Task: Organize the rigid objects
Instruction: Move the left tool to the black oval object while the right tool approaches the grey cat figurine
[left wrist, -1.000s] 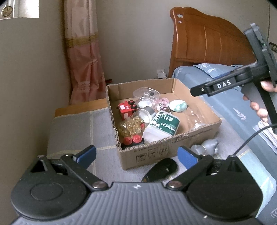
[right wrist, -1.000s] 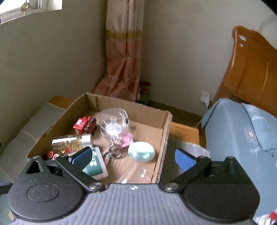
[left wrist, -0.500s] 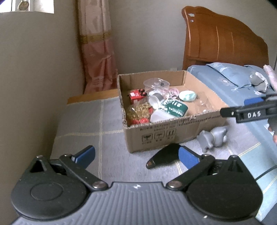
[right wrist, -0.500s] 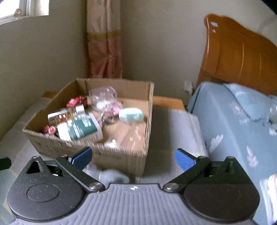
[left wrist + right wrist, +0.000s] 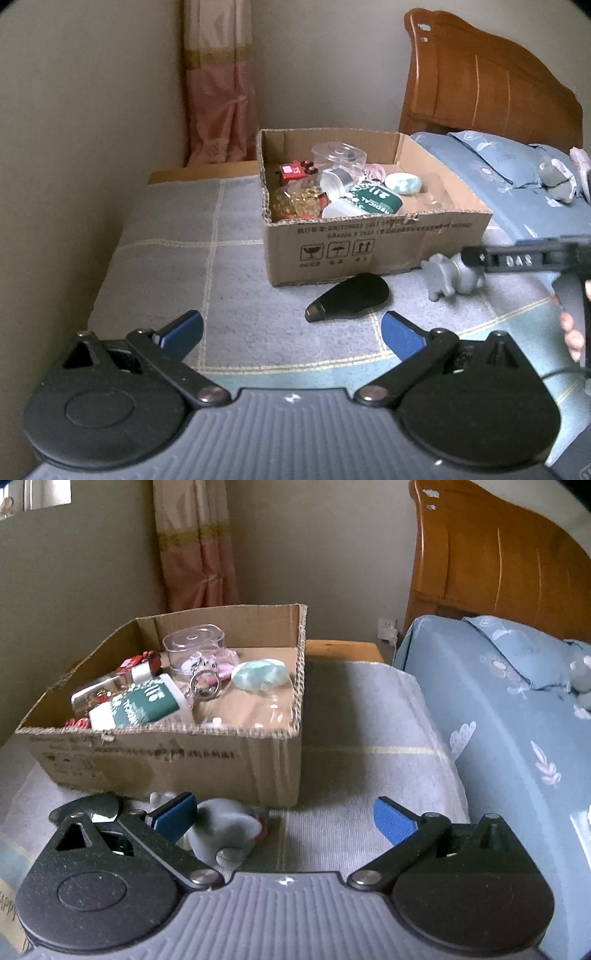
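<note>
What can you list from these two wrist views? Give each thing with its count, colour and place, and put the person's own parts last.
cardboard box: one, brown, on the grey checked blanket
green-labelled container: one, lying in the box
clear lidded tub: one, at the back of the box
red toy vehicle: one, in the box
pale green oval: one, in the box
grey elephant figure: one, outside the box front
black flat object: one, on the blanket before the box
headboard: one, wooden, far right
left gripper: open, empty
right gripper: open, over the elephant
fingers: on the right gripper's handle
</note>
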Tool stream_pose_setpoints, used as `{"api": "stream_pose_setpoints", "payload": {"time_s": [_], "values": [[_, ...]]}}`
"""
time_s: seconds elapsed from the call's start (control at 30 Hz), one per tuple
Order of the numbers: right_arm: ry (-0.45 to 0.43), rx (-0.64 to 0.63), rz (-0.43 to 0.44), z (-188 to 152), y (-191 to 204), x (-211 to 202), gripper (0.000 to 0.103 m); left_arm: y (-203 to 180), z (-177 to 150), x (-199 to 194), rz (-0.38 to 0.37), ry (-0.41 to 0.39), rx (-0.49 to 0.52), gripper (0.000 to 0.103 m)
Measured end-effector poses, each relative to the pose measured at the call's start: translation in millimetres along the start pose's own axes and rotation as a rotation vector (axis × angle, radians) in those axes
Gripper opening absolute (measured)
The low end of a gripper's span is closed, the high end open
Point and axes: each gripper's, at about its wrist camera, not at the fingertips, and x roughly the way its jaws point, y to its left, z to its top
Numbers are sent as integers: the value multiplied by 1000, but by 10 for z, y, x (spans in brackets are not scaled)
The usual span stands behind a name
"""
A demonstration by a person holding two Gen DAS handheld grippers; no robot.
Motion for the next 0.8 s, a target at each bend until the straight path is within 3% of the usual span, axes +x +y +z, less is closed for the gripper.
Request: {"api": "stream_pose_setpoints", "payload": {"time_s": [0.3, 0.43, 0.63, 0.8], "values": [[36, -5, 25, -331, -40, -253, 103, -35, -12, 9, -18, -3, 14, 102], [50, -27, 91, -489, 97, -355, 103, -33, -26, 23, -21, -4, 16, 102], [108, -81, 28, -554, 402, -48, 103, -28, -12, 69, -7, 12, 22, 102], [82, -77, 13, -422, 464, 132, 103, -21, -18, 115, 9, 29, 27, 102]]}}
